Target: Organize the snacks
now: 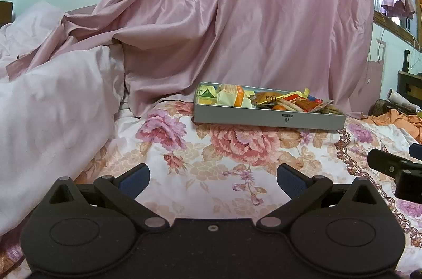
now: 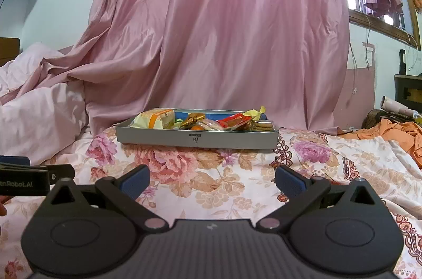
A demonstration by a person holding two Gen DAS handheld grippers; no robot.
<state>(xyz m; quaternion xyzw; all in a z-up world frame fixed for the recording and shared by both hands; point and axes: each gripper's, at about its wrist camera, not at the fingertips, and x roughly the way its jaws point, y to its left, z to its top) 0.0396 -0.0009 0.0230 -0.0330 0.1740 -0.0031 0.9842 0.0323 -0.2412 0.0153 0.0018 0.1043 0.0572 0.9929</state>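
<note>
Now both the left gripper (image 1: pixel 213 180) and right gripper (image 2: pixel 212 180) gape wide at frame bottom, holding nothing; centre frame, the grey tray (image 2: pixel 158 138) holds snacks (image 2: pixel 232 120).

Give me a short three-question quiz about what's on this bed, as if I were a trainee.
1. True or false: the left gripper is holding a snack.
2. The grey tray rests on: A) a wooden table, B) a flowered bedspread, C) the floor.
3. Fill in: behind the tray hangs a ____ curtain.

Key: 1. False; both it and the right gripper are open and empty. 2. B. 3. Pink.
</note>
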